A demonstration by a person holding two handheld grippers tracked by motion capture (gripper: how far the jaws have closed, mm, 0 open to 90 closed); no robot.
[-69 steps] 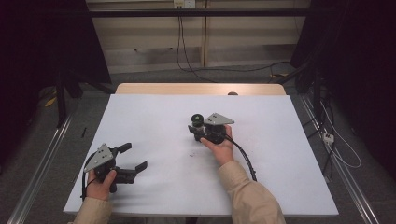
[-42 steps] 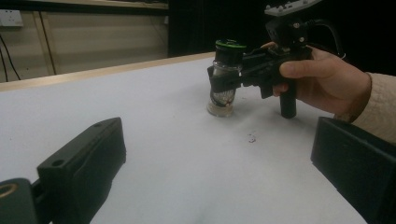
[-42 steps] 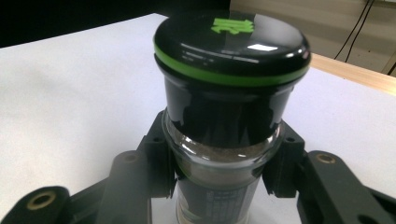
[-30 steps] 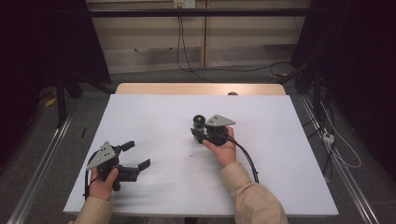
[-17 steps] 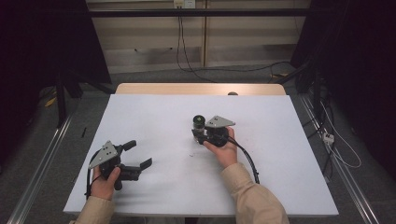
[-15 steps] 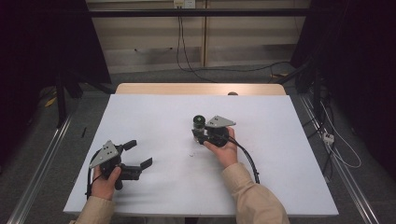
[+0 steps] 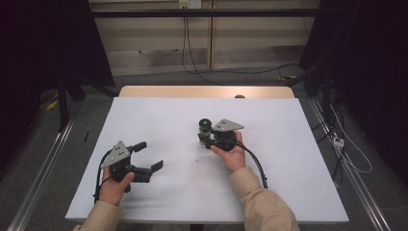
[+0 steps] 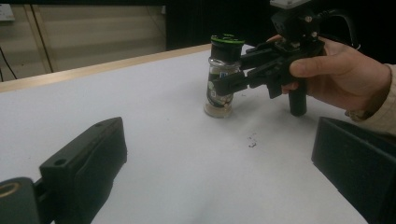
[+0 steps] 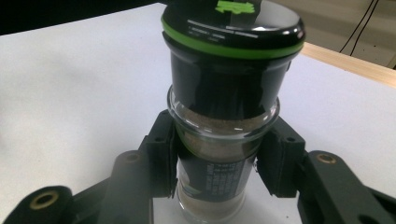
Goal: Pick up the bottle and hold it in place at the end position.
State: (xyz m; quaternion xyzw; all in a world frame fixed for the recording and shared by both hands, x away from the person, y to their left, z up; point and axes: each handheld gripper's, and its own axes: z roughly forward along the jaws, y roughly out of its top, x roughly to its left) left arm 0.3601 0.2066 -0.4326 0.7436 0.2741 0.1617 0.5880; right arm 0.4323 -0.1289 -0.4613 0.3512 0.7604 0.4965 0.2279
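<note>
Now the right tool (image 7: 208, 139) is clenched on the spice jar (image 7: 205, 128), its two pads pressing the glass body just under the black cap with the green ring, as the right gripper view shows. The jar (image 8: 223, 74) stands upright on the white table (image 7: 288, 144), near the middle and a little toward the far side, its base seemingly touching the surface, though from the left gripper view I cannot be sure it is not lifted a hair. The left tool (image 7: 144, 156) rests nearer the person, well apart from the jar, with its jaws spread and nothing between them.

My reading is that the grasp has just been made and lifting or steadying comes next. To do it well, keep the squeeze even on both sides so the round glass does not twist out, and hold the jar vertical so the powder inside stays level. If the cap is to be worked, the left tool should come in from above onto the cap, while the right stays low on the glass and does not shift. A few dark crumbs (image 8: 252, 140) lie on the table just beside the jar.
</note>
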